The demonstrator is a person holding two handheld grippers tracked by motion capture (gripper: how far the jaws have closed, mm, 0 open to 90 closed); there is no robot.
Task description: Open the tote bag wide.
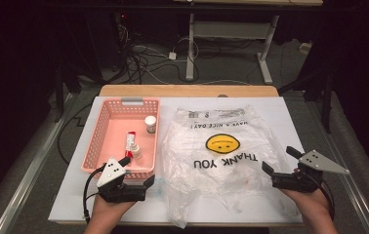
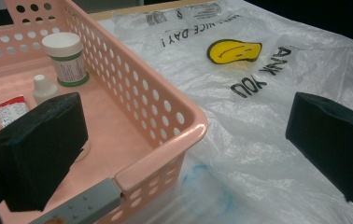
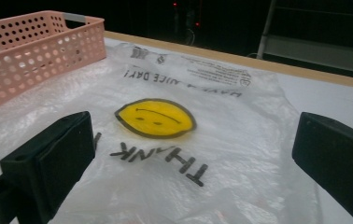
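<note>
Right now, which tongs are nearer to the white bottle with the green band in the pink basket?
Left. The left tongs hover at the pink perforated plastic basket's near edge, just before the white green-banded bottle; the right tongs hover at the plastic bag's far side.

plastic bag (image 1: 221, 156) | clear, smiley print | flat on table, beside basket (image 1: 105, 127)

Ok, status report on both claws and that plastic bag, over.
Left claw open at the pink basket corner. Right claw open over the plastic bag. Bag flat, untouched. Nothing in the way.
</note>
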